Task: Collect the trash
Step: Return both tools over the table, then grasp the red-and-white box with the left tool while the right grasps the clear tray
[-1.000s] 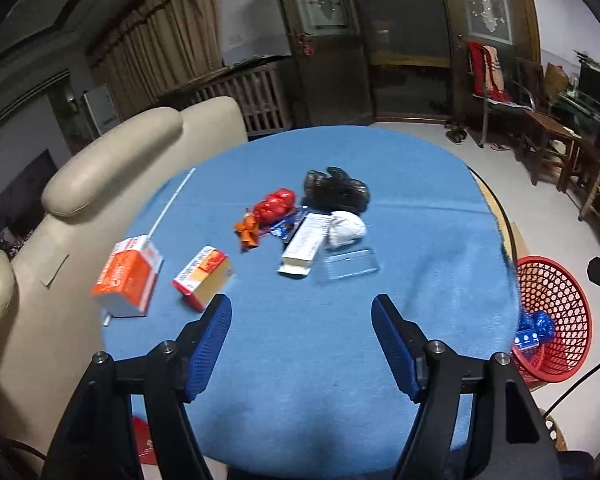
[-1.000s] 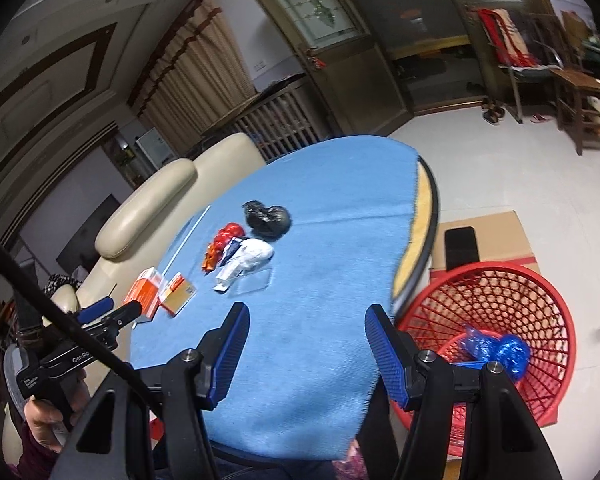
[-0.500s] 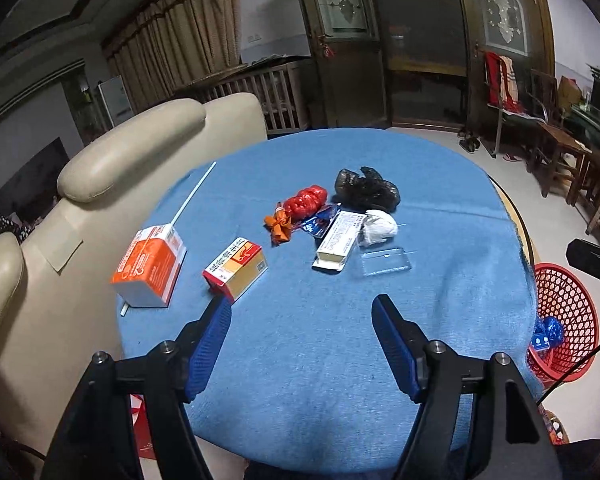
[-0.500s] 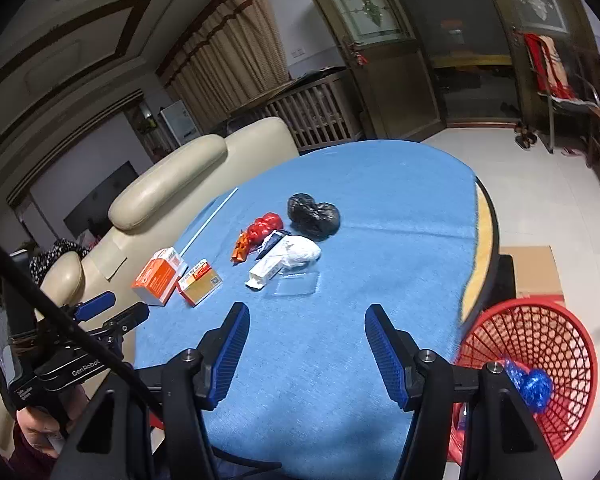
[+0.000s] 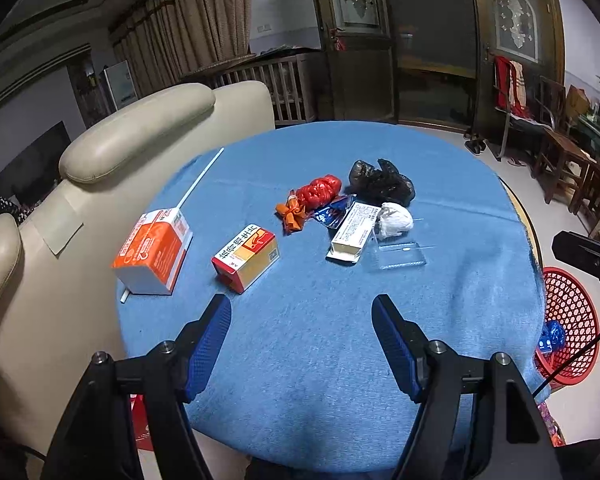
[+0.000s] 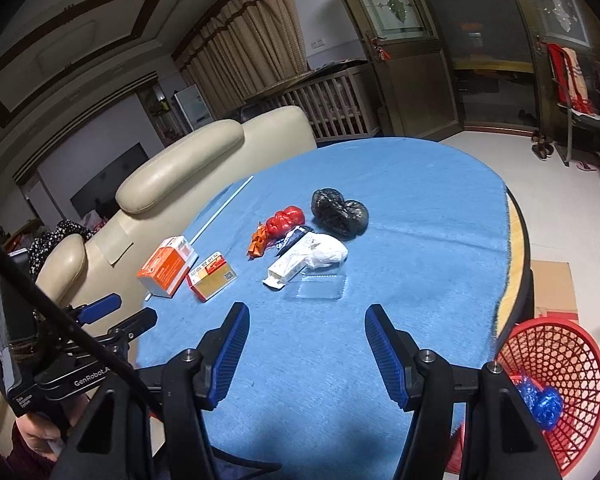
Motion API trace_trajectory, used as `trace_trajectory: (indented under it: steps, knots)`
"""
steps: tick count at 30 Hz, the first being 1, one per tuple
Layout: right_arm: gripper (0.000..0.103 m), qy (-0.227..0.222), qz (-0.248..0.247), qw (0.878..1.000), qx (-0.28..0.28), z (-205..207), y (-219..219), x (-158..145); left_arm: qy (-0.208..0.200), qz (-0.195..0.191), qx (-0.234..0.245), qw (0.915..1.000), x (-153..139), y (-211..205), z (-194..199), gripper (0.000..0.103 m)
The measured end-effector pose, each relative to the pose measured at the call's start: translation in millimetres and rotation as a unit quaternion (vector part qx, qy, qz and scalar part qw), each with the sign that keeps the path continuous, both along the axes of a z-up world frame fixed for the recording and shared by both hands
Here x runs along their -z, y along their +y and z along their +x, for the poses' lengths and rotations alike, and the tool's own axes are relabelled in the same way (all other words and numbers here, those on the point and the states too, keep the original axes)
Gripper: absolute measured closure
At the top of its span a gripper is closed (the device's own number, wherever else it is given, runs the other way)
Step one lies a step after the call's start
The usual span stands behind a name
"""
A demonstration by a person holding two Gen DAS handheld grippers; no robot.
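Trash sits in a loose cluster mid-table on the blue cloth (image 5: 320,360): black crumpled bag (image 5: 381,181), red bag (image 5: 319,193) with an orange wrapper (image 5: 291,213) touching its near end, small blue foil packet (image 5: 332,211), long white box (image 5: 354,229) with small print too fine to read, white wad (image 5: 396,220) against that box, clear plastic piece (image 5: 400,255) just in front.

Nearer the sofa (image 5: 100,184): red/yellow carton (image 5: 246,258) with large Chinese characters on top, which I can't make out reliably, plus a square code on its side. Beside it an orange/white box (image 5: 154,251), printed label but not legible. A thin white stick (image 5: 200,178) runs from behind that box toward the far table edge.

Red mesh basket (image 6: 556,384) is on the floor off the table's right edge, with blue crumpled plastic (image 6: 540,398) in it and flat cardboard (image 6: 552,288) behind.

Left gripper (image 5: 302,316): jaws apart, nothing between them, over the near cloth. In the right wrist view its body reads "GenRobot.A…", rest cut off by a cable.

Right gripper (image 6: 306,322): jaws apart, empty, over the near cloth.
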State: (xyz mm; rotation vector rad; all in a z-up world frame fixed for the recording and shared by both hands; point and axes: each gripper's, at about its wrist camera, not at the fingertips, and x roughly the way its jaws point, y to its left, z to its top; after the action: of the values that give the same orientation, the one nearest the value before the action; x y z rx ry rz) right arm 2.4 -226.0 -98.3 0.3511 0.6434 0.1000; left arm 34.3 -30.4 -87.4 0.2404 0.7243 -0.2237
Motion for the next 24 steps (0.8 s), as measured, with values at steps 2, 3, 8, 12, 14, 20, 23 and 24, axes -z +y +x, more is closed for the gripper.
trace_trajectory:
  steps: [2, 3, 8, 12, 14, 20, 23, 24]
  knots:
    - [0.038, 0.000, -0.001, 1.000, -0.005, 4.8, 3.5, -0.5, 0.003, -0.001, -0.003, 1.0000, 1.4, 2.2, 2.6, 0.030]
    - [0.038, 0.000, -0.002, 1.000, -0.007, 7.4, 5.1, -0.6, 0.004, -0.002, -0.004, 1.0000, 2.1, 3.0, 4.0, 0.030]
    - [0.038, 0.004, -0.005, 1.000, -0.018, 21.2, 12.9, 1.8, 0.010, -0.001, -0.010, 0.9999, 6.2, 6.1, 11.8, 0.030]
    - [0.038, 0.013, -0.007, 1.000, -0.028, 36.3, 18.6, 7.8, 0.019, -0.001, -0.014, 0.9997, 13.8, 10.4, 22.3, 0.029]
    - [0.038, 0.020, -0.010, 0.999, -0.034, 46.7, 21.6, 12.9, 0.030, -0.001, -0.017, 0.9994, 21.1, 15.5, 31.3, 0.029]
    - [0.038, 0.061, -0.002, 0.996, -0.062, 92.8, 21.6, 45.9, 0.078, -0.011, -0.052, 0.9955, 49.7, 52.7, 71.4, 0.029]
    - [0.038, 0.090, 0.018, 0.993, -0.072, 120.5, 15.6, 69.2, 0.095, -0.012, -0.059, 0.9936, 61.0, 73.0, 96.1, 0.029]
    - [0.038, 0.099, 0.020, 0.992, -0.077, 130.5, 14.8, 76.9, 0.101, -0.014, -0.058, 0.9931, 63.3, 78.3, 103.5, 0.029]
